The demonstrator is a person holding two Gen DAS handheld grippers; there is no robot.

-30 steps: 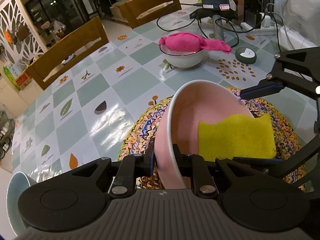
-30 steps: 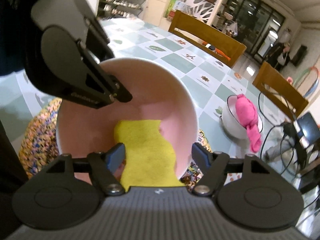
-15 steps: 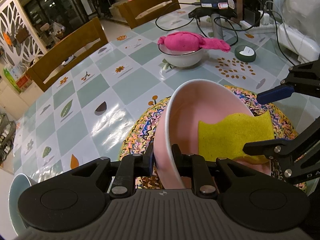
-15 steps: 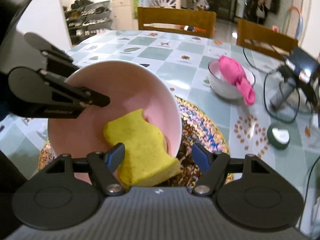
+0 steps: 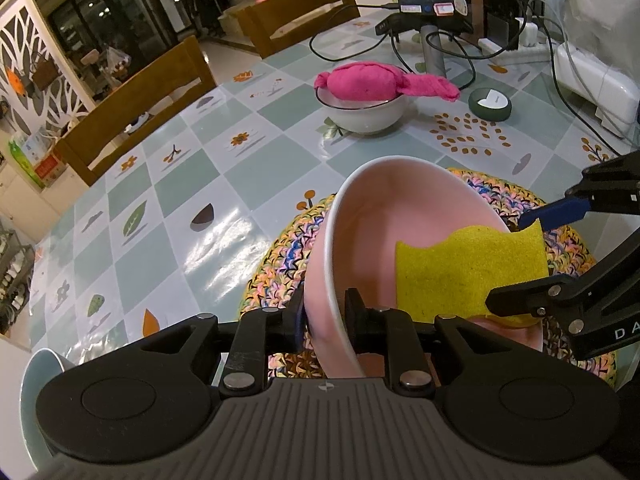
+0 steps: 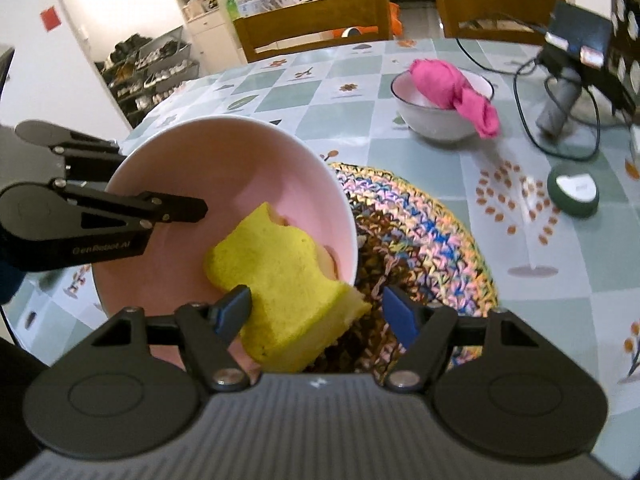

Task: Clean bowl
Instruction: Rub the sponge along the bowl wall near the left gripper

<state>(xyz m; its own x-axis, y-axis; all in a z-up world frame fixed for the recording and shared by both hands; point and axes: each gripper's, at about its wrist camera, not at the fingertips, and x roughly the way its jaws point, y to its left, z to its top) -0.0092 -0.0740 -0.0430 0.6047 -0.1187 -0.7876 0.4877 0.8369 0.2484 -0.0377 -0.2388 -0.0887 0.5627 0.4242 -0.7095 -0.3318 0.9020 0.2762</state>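
A pink bowl [image 5: 400,216] is tipped on its side over a woven mat [image 5: 280,264], and my left gripper [image 5: 325,312] is shut on its near rim. A yellow sponge [image 5: 468,272] lies inside the bowl and pokes out over the rim. In the right wrist view the sponge [image 6: 288,280] sits between the jaws of my right gripper [image 6: 316,306], which are closing. The left pad touches the sponge, but a gap remains at the right pad. My left gripper [image 6: 160,184] holds the far side of the bowl [image 6: 224,168] there.
A white bowl [image 5: 364,112] with a pink cloth [image 5: 368,80] stands farther back on the tiled tablecloth. A green round object [image 5: 490,104], cables and a monitor stand [image 5: 434,44] are at the back right. Two wooden chairs [image 5: 132,112] line the far edge.
My right gripper has rolled and shifted sideways, and its jaws have narrowed around the sponge. The sponge has slid toward the bowl's rim. The left gripper and bowl have stayed put.
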